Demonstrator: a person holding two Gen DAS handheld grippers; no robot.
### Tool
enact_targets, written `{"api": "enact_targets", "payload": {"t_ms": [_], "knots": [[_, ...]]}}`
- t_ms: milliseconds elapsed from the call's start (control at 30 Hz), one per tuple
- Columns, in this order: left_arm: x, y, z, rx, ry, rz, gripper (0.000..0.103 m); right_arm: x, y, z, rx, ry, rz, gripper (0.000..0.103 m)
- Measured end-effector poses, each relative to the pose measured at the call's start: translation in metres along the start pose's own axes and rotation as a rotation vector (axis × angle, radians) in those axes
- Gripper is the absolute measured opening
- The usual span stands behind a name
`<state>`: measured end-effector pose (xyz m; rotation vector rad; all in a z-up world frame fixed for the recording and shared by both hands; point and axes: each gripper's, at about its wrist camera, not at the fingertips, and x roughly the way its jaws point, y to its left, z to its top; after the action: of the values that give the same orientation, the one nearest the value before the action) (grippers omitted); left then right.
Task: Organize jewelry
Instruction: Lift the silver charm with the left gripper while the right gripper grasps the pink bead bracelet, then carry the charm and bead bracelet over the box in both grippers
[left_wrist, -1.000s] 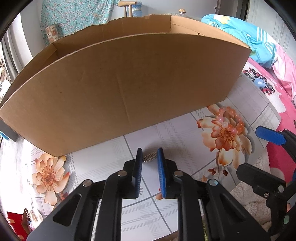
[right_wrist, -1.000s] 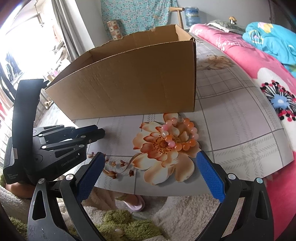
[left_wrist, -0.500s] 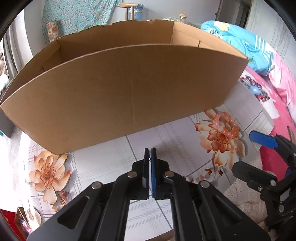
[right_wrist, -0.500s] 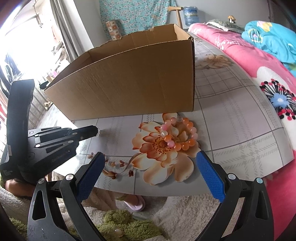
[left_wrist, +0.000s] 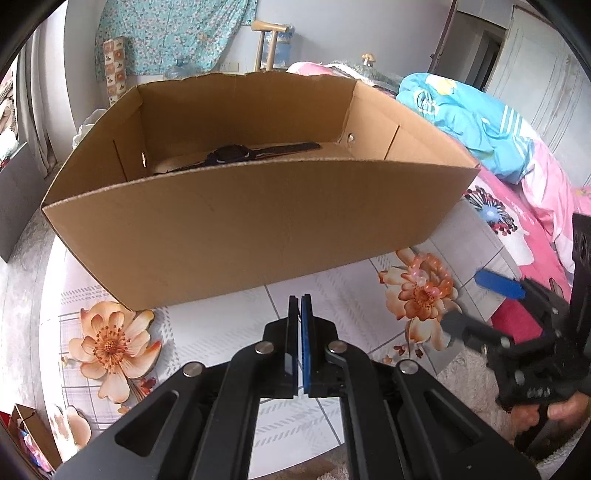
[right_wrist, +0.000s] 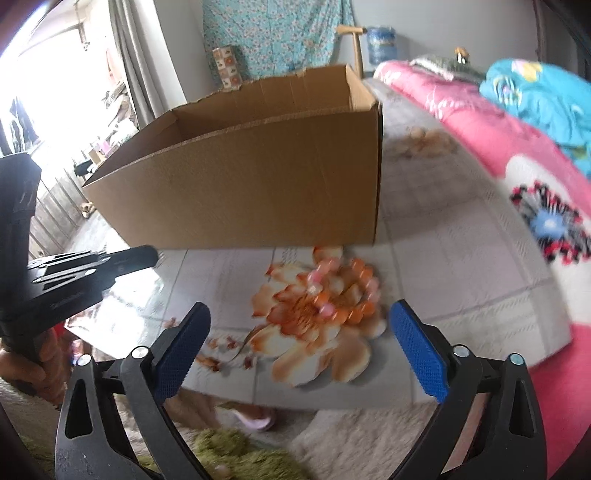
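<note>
On the left, the black left gripper (left_wrist: 300, 301) with blue pads is clenched, jaws pressed together, raised above the flower-printed tablecloth (left_wrist: 207, 321) and aimed at the near wall of the open brown cardboard box (left_wrist: 236, 225); whether anything sits between the pads cannot be told. Inside the box, toward its far wall, lies a black wristwatch (left_wrist: 229, 153) with its strap stretched flat. Right of the box's near corner, an orange-and-pink beaded bracelet (right_wrist: 345, 290) rests on a printed orange flower. At the right, the right gripper (right_wrist: 299, 332) is released, jaws spread wide, low over the near table edge with the bracelet just beyond its tips.
</note>
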<state>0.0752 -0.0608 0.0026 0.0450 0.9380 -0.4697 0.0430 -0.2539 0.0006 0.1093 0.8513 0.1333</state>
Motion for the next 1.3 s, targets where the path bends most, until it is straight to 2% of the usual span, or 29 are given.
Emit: {"api": "enact_targets", "payload": {"t_ms": [33,100,167,267,367,467,567,700,767,1033,1133,1233,1300], "knots": [[0.0,0.0,0.0,-0.001,-0.001,-0.005,0.001,0.002,0.0,0.003,-0.008,-0.001,-0.001,0.085],[-0.002,-0.001,0.001,0.0,-0.007,-0.011,0.001,0.009,0.0,0.01,-0.035,0.014,-0.003,0.07],[-0.003,-0.004,0.003,0.008,-0.019,-0.015,0.001,0.016,0.003,0.015,-0.064,0.029,0.0,0.062],[-0.007,-0.006,0.005,0.018,-0.036,-0.02,0.001,0.03,0.008,0.019,-0.102,0.067,-0.014,0.044],[-0.012,-0.006,0.006,0.025,-0.05,-0.024,0.001,0.041,0.007,0.022,-0.118,0.116,-0.03,0.032],[-0.02,-0.009,0.008,0.042,-0.072,-0.027,0.001,0.047,0.005,0.023,-0.143,0.139,-0.053,0.026],[-0.029,-0.01,0.01,0.052,-0.09,-0.036,0.001,0.047,0.005,0.026,-0.153,0.151,-0.073,0.009],[-0.044,-0.011,0.016,0.07,-0.127,-0.053,0.001,0.044,-0.008,0.03,-0.084,0.164,-0.041,0.007],[-0.053,-0.012,0.022,0.086,-0.154,-0.06,0.001,0.035,-0.02,0.03,-0.01,0.152,0.013,0.007],[-0.074,-0.006,0.064,0.103,-0.209,-0.13,0.001,-0.011,-0.086,0.043,0.284,0.027,0.163,0.007],[-0.065,0.004,0.089,0.087,-0.165,-0.165,0.001,-0.026,-0.099,0.048,0.326,-0.022,0.182,0.007],[-0.047,0.014,0.111,0.066,-0.08,-0.199,0.001,-0.043,-0.102,0.059,0.333,-0.086,0.173,0.007],[-0.028,0.022,0.126,0.041,0.008,-0.225,0.001,-0.055,-0.107,0.075,0.323,-0.128,0.177,0.007]]}}
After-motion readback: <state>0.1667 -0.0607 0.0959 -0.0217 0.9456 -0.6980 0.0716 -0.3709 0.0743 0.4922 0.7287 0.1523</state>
